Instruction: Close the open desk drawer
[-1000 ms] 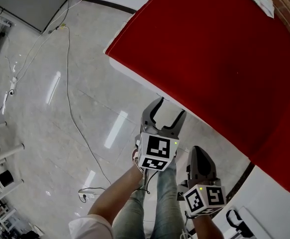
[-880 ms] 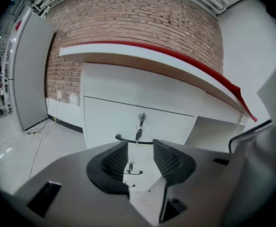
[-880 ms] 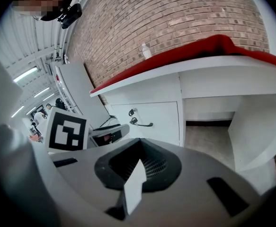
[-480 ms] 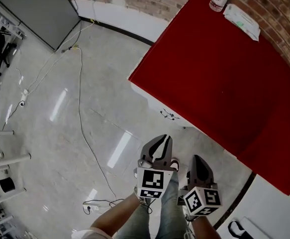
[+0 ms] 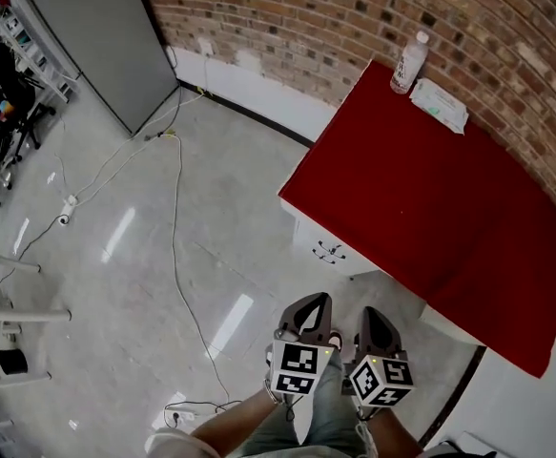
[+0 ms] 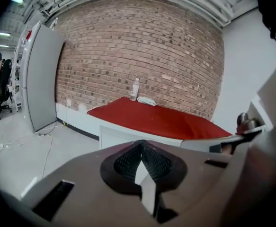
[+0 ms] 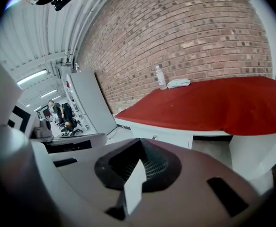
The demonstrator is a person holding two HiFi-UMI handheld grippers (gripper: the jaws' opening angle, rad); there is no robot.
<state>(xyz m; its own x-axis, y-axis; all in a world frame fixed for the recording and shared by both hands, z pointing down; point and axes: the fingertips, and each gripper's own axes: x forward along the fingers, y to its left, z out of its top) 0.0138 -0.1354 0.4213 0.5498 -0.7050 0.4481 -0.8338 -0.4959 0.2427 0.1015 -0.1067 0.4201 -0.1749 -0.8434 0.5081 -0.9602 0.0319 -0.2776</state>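
Note:
The desk (image 5: pixel 430 189) under a red cloth stands against the brick wall. Its white drawer front (image 5: pixel 330 248) with a small dark handle sits below the cloth's near left edge, about flush with the desk's front as far as I can tell; the same drawer front (image 6: pixel 123 137) shows in the left gripper view. Both grippers hang side by side at the bottom of the head view, well short of the desk. My left gripper (image 5: pixel 315 301) has just been closing and now stands shut with nothing between its pads. My right gripper (image 5: pixel 370 315) is shut and empty too.
A plastic bottle (image 5: pixel 409 63) and a white packet (image 5: pixel 440 103) lie at the desk's far corner. A cable (image 5: pixel 177 218) runs across the glossy floor towards a grey cabinet (image 5: pixel 96 36). The person's legs (image 5: pixel 316 423) are below the grippers. A white surface (image 5: pixel 545 389) adjoins the desk at right.
The left jaws, wide open a second ago, have closed. Both grippers have drawn back from the drawer front and lifted. The head view now takes in the whole desk and the wall.

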